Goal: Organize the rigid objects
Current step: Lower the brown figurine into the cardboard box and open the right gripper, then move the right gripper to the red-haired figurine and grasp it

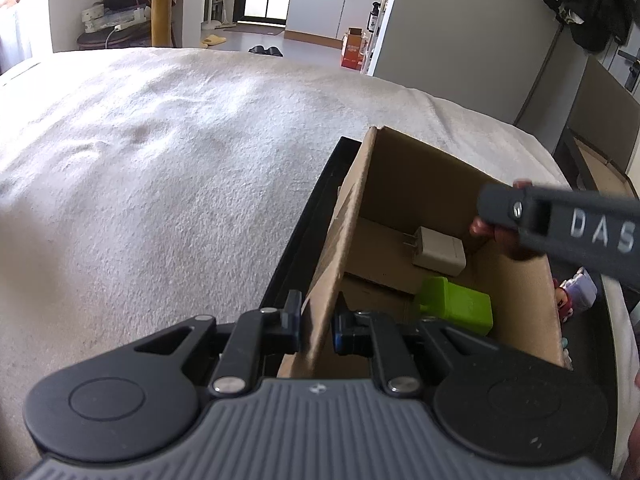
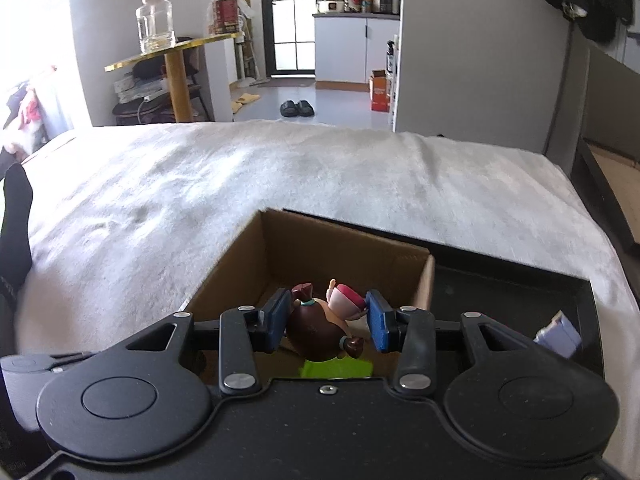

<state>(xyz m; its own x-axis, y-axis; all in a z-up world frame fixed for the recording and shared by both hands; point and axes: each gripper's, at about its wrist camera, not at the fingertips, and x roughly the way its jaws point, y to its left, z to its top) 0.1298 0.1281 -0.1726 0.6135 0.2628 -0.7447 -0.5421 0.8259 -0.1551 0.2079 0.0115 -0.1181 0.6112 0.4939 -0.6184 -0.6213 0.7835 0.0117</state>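
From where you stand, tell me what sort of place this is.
Most likely a small home or studio flat: a bed-like surface under a white fleece blanket, a kitchenette with white cabinets, and black slippers on the floor.

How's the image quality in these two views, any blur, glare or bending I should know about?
Left wrist view: the right hand-held gripper crossing at right is motion-blurred; the box and charger are sharp; the bed edge bows from the fisheye. Right wrist view: the window at left is blown out; the figurine is sharp, the box's right corner slightly smeared.
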